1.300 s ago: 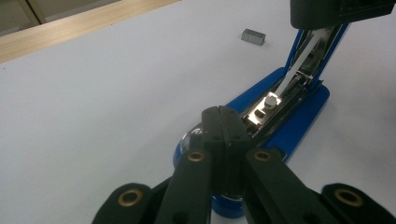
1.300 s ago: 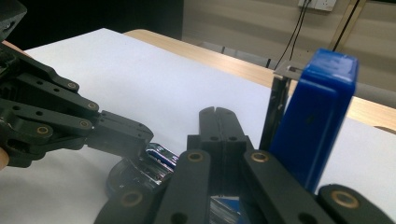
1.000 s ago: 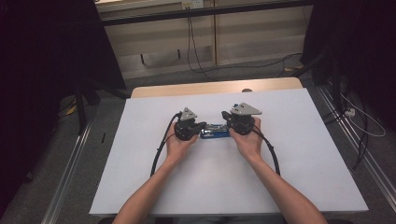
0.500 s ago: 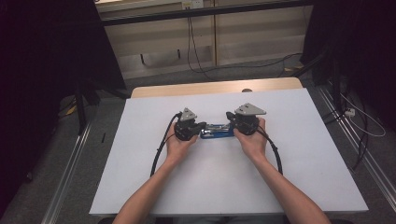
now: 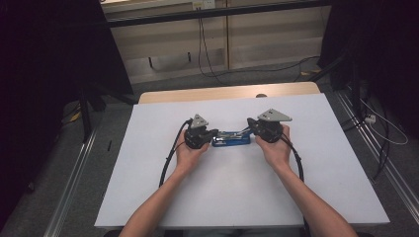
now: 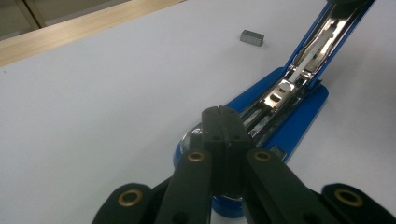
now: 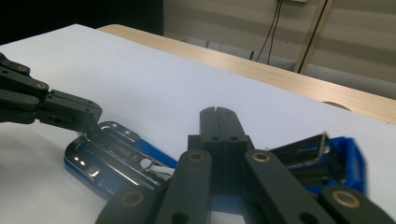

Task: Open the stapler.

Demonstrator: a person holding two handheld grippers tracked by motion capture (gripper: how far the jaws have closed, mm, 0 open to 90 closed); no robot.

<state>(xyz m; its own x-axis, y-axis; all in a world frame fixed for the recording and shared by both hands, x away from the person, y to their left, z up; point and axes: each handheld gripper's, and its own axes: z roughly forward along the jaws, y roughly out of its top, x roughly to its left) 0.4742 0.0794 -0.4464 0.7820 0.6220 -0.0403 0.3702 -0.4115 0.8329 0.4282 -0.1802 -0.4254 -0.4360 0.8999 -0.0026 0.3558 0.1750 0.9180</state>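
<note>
A blue stapler (image 5: 230, 139) lies hinged open on the white table (image 5: 222, 197), between my two grippers. My left gripper (image 6: 222, 112) is shut, and its tips rest on the rounded end of the stapler's blue base (image 6: 299, 107). The metal magazine arm (image 6: 322, 32) rises away from it. A small grey block of staples (image 6: 251, 38) lies on the table beyond. My right gripper (image 7: 216, 112) is shut too and lies over the stapler, with the chrome base (image 7: 112, 158) to its left and the blue top arm (image 7: 338, 154) to its right. The left gripper (image 7: 93, 114) touches the base there.
A bare wooden strip (image 5: 227, 92) runs along the table's far edge. Black cables (image 5: 168, 158) trail from both grippers towards the person. Dark stands and floor cables (image 5: 375, 118) flank the table.
The right gripper has shifted slightly to the right. The left hand and its gripper have stayed put on the stapler.
</note>
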